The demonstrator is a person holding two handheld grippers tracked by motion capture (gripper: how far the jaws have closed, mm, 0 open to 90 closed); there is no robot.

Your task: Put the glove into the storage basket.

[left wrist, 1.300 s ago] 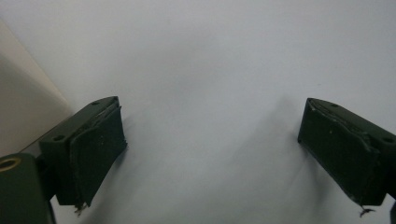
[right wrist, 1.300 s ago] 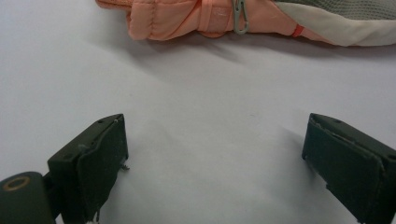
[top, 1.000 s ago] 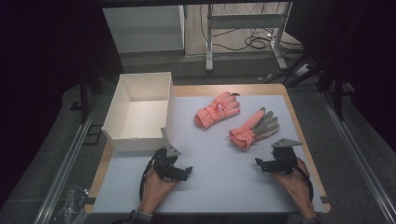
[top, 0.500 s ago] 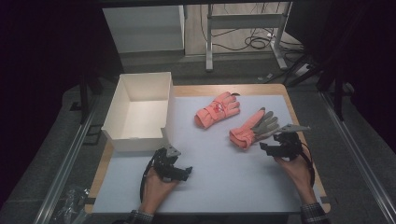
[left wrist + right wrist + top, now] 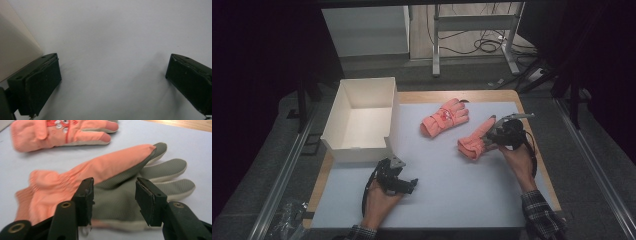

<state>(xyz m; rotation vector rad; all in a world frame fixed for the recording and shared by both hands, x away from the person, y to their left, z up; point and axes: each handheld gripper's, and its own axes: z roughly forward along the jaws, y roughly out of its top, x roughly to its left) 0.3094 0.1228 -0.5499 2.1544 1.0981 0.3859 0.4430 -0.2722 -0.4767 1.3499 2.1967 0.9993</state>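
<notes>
Glove (image 5: 62,130) motif (perhaps lettering, unreadable)

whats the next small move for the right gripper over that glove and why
Probably lower it a little and finish closing on the near glove. The right gripper has just been closing, but its jaws hang over the grey palm with a gap between them, pads not yet pressing. The white box stands open across the mat, likely the glove's destination.
</notes>
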